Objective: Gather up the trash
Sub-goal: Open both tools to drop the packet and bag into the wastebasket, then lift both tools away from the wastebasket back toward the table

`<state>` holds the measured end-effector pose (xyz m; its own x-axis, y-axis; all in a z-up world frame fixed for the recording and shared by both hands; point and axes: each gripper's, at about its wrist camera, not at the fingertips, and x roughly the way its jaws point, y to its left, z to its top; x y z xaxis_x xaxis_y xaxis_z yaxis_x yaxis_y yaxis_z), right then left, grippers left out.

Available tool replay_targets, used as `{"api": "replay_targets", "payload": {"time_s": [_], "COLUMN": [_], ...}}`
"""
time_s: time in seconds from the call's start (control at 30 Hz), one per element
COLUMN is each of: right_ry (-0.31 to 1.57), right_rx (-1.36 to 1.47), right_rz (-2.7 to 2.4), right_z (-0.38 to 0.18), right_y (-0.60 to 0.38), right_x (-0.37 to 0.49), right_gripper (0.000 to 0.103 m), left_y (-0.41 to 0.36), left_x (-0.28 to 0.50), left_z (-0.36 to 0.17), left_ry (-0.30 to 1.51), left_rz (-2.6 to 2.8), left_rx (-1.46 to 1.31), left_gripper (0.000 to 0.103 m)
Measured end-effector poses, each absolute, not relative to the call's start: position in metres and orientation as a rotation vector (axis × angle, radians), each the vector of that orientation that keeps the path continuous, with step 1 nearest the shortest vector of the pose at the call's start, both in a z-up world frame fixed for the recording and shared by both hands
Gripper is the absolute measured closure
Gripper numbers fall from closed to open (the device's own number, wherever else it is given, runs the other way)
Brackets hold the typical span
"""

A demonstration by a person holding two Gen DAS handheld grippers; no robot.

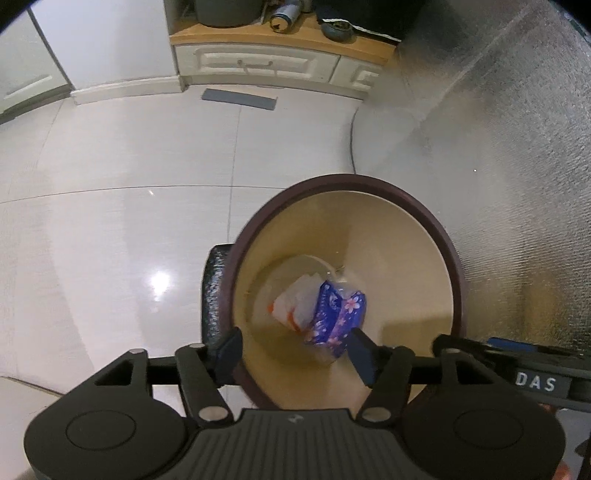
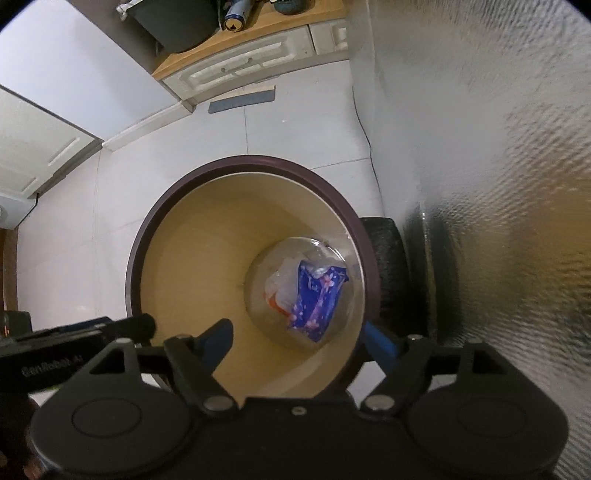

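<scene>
A round bin with a dark maroon rim [image 1: 436, 218] [image 2: 155, 218] and tan inner wall stands on the tiled floor. At its bottom lie a blue flowered wrapper [image 1: 338, 314] [image 2: 317, 299] and a crumpled white and orange packet [image 1: 295, 306] [image 2: 280, 291]. My left gripper [image 1: 295, 354] hangs above the bin's near edge, open, with nothing between its fingers. My right gripper [image 2: 299, 341] also hangs over the bin, open and empty. Each gripper's body shows at the edge of the other's view.
A black textured object [image 1: 216, 295] [image 2: 386, 269] leans beside the bin. A silvery textured wall [image 1: 517, 147] [image 2: 480, 147] rises on the right. A white cabinet with a wooden top [image 1: 277, 55] [image 2: 243, 59] stands farther off, a can [image 1: 284, 16] on it. A cable [image 1: 352, 140] runs along the floor.
</scene>
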<state>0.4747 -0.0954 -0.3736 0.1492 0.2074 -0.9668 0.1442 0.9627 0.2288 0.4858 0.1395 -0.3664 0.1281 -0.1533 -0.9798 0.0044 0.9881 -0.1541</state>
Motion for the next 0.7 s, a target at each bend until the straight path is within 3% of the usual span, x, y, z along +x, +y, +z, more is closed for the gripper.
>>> {"api": "replay_targets", "payload": {"time_s": [0.1,0.33,0.7], "right_ry": [1.419,1.381,1.316], "right_rx": [0.265,0.222,0.159], "right_rz": [0.046,0.049,0.040], "right_z": [-0.366,-0.344,-0.304], "right_y": [-0.094,-0.094,-0.092], "right_x": [0.472,0.459,0.430], "right_gripper": [0.016,0.000,0.000], "left_y": [0.143,0.146,0.153], "left_x": [0.482,0.470,0.438], "left_z": [-0.359,-0.340,-0.301], "left_ry": [1.444,1.434,1.384], "left_rz": [-0.118,-0.115,-0.102], "left_rx": [-0.115,-0.099,-0.070], "left_gripper": [0.031,0.002,0.000]}}
